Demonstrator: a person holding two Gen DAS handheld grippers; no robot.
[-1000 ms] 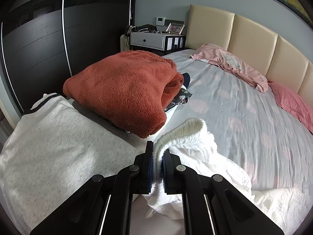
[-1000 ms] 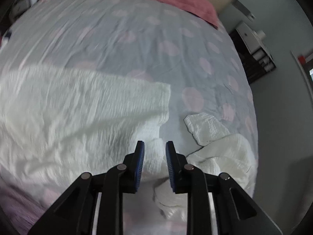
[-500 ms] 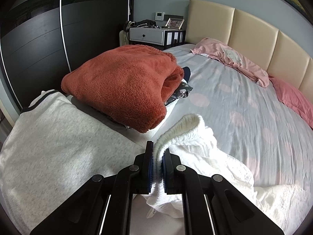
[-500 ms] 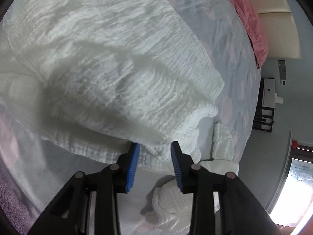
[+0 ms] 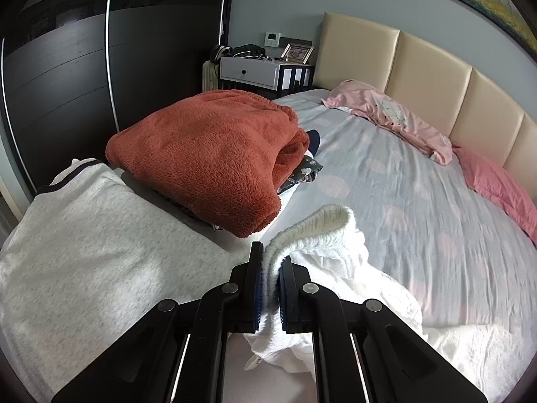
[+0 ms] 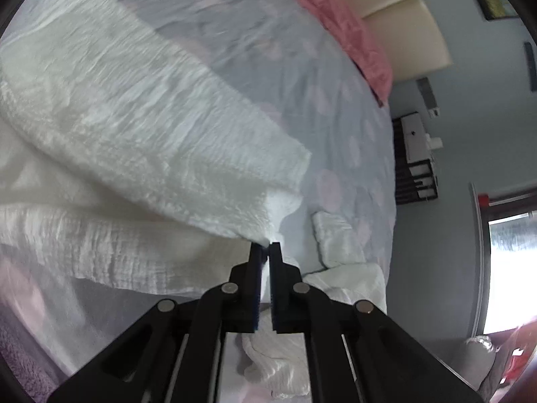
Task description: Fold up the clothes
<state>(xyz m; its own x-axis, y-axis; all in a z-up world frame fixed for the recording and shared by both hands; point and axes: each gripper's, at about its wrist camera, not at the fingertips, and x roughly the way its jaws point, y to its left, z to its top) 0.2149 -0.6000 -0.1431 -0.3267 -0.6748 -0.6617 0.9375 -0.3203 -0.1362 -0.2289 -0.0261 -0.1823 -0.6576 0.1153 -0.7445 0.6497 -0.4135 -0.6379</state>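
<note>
A white crinkled garment (image 5: 339, 252) lies on the bed, its ribbed waistband arching up in the left wrist view. My left gripper (image 5: 269, 262) is shut on that waistband, the fabric pinched between the blue pads. In the right wrist view the same white garment (image 6: 141, 127) spreads across the sheet, lifted along its near hem. My right gripper (image 6: 266, 247) is shut on the garment's hem corner, which sticks out just past the fingertips. More white fabric (image 6: 339, 245) lies bunched below and to the right of the fingers.
A folded rust-red fleece (image 5: 208, 154) sits on a pile at the bed's left side, beside a folded grey-white top (image 5: 84, 245). Pink clothes (image 5: 396, 117) lie near the beige headboard (image 5: 436, 67). A nightstand (image 5: 258, 72) stands behind. The grey dotted sheet (image 5: 419, 208) stretches to the right.
My right gripper, open half a second ago beside the garment's edge, has shut on the hem corner and swung over the fabric. The left gripper has kept its grip and barely moved.
</note>
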